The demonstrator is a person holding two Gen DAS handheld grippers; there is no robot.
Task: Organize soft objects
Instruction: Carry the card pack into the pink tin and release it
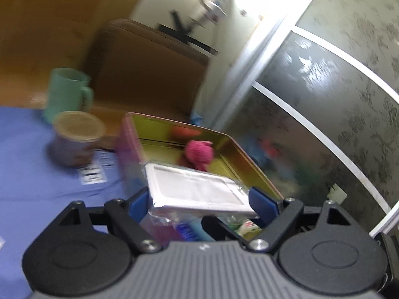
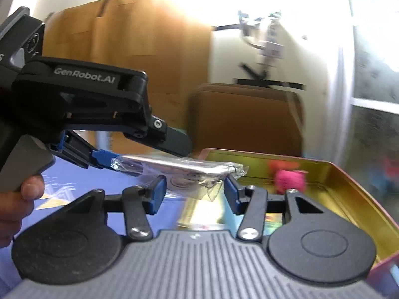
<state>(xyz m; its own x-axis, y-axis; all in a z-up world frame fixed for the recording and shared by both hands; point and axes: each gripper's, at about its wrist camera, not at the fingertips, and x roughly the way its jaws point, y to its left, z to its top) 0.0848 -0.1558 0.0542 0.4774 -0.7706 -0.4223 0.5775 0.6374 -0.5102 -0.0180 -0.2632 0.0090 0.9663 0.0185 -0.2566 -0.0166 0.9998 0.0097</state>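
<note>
Gripping a flat wrapped packet (image 1: 199, 189), the left gripper (image 1: 202, 199) holds it before the gold tin (image 1: 224, 137) containing a pink soft toy (image 1: 198, 153); right gripper (image 2: 194, 189) open.

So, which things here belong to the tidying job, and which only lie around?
Job:
- left gripper, holding the white plastic-wrapped pack
- gold tin
- pink soft toy

Lying about:
- green mug
- lidded cup
- brown chair

Beyond the claws, a blue-covered surface (image 1: 30, 149) meets a large cardboard box (image 2: 119, 39) and a brown padded chair back (image 2: 244, 117) against a pale wall (image 2: 224, 57). To the right stands a frosted floral-patterned sliding door (image 1: 349, 79) with white framing. Daylight glares strongly overhead.
</note>
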